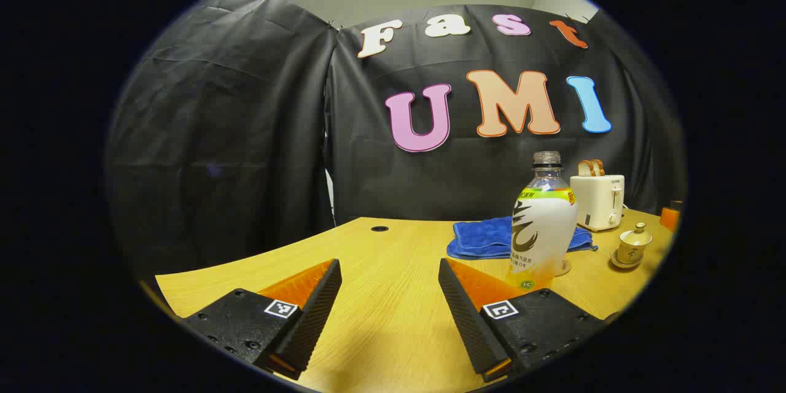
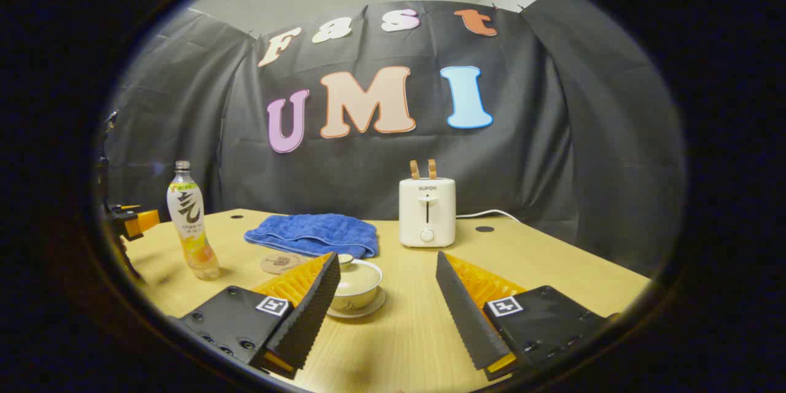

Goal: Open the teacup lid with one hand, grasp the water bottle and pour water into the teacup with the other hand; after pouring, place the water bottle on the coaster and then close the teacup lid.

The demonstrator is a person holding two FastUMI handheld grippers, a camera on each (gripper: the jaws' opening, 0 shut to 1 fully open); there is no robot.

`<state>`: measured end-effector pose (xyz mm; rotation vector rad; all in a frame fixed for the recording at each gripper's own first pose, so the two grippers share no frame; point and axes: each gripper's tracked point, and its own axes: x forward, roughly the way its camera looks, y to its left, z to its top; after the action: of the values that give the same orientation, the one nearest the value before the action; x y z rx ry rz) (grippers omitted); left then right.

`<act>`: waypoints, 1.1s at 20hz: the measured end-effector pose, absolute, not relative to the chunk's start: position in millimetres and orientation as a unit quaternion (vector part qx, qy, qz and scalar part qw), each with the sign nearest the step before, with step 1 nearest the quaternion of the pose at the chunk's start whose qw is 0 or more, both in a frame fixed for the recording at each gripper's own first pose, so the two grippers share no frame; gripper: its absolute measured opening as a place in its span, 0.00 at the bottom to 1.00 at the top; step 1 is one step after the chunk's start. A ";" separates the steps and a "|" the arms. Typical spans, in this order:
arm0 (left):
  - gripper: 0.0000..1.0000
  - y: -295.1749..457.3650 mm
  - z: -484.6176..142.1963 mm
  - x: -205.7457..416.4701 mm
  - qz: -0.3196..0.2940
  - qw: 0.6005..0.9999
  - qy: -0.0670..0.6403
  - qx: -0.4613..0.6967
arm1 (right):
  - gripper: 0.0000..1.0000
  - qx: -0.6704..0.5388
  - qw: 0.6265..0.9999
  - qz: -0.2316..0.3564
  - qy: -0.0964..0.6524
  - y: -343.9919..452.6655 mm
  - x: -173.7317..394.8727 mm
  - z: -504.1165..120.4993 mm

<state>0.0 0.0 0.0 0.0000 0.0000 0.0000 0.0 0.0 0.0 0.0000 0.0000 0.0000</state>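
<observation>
Both hand-held grippers agape, nothing held: right hand-held gripper (image 2: 387, 295) is best lowered squarely over the lid (image 2: 355, 268), just ahead-left.

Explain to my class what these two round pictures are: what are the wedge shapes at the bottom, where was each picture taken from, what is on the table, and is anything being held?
No robot arm is at work here. A person holds a two-finger gripper in each hand, and a fisheye camera rides on each, looking forward along its fingers. The wedges are those fingers.

The left gripper view shows the left gripper, open and holding nothing, near the water bottle. The right gripper view shows the right gripper, also open and holding nothing, just before the teacup, whose lid is still on.

On the wooden table also lie a round coaster, a blue towel and a white toaster with bread in it. At the far left of the right gripper view you can glimpse the other gripper.
</observation>
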 end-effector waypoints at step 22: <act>0.93 -3.1 -2.1 0.4 -0.002 1.000 0.000 -0.002 | 1.00 0.000 1.000 0.000 0.001 0.6 -1.0 1.0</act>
<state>0.4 -3.1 -2.1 -0.0034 -0.0005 -0.0041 -1.0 0.6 1.0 -0.0003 0.0012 -0.0002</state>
